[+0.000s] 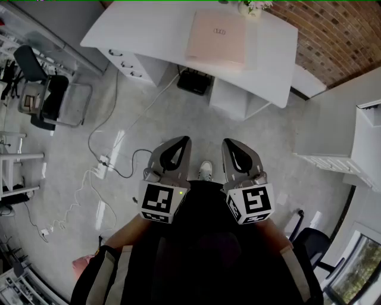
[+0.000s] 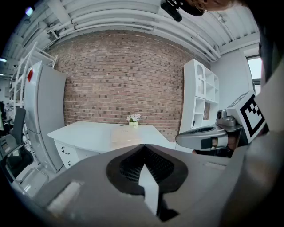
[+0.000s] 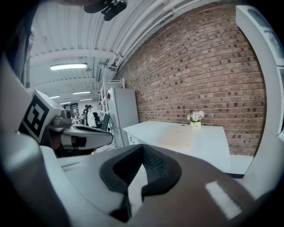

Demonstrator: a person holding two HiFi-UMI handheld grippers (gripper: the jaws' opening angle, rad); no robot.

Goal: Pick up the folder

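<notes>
Left gripper: jaws pressed fully together, nothing between them. Right gripper: the same, closed and empty. I carry both side by side in front of me, above open floor and well apart from the work. Folder: pale pink, lying flat and closed on the white desk, toward its far side, with a small vase of flowers just beyond its far edge. White cables trail over the floor to my left, and a black one runs up to the desk. Hazards, as I judge them: jaws left closed on arrival would only push the folder. A thin flat cover gives little edge to bite, so it may skid over the smooth top toward the vase. A careless approach could snag a cable.
</notes>
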